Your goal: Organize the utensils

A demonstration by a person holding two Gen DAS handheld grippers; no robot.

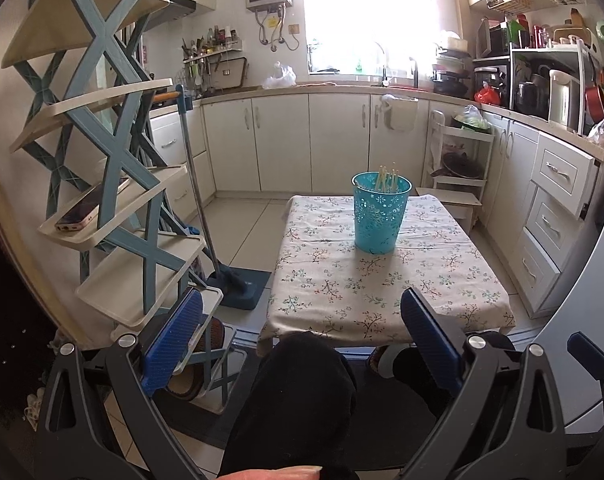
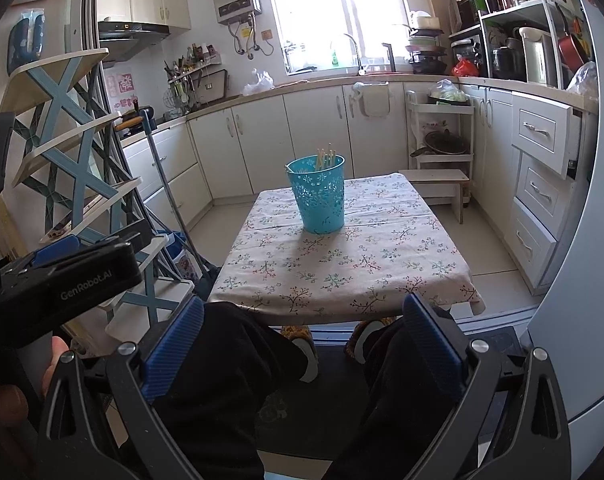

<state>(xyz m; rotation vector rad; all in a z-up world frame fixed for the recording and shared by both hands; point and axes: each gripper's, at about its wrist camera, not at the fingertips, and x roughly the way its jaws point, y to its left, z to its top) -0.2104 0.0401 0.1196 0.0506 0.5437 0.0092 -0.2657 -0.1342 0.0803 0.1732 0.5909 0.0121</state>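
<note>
A turquoise perforated cup (image 1: 381,216) stands upright on the far half of a small table with a floral cloth (image 1: 442,280). Several pale chopsticks (image 1: 388,178) stick out of it. The cup also shows in the right wrist view (image 2: 318,196), with chopsticks (image 2: 326,158) inside. My left gripper (image 1: 302,340) is open and empty, held back from the table's near edge above the person's knees. My right gripper (image 2: 302,344) is open and empty, also short of the near edge. The left gripper's body (image 2: 61,280) shows at the left of the right wrist view.
A blue and cream shelf rack (image 1: 113,160) stands left of the table, with a phone (image 1: 89,208) on it. A mop (image 1: 237,284) leans beside it. White cabinets (image 1: 285,140) and drawers (image 1: 554,200) ring the room. A low stool (image 2: 438,184) stands beyond the table.
</note>
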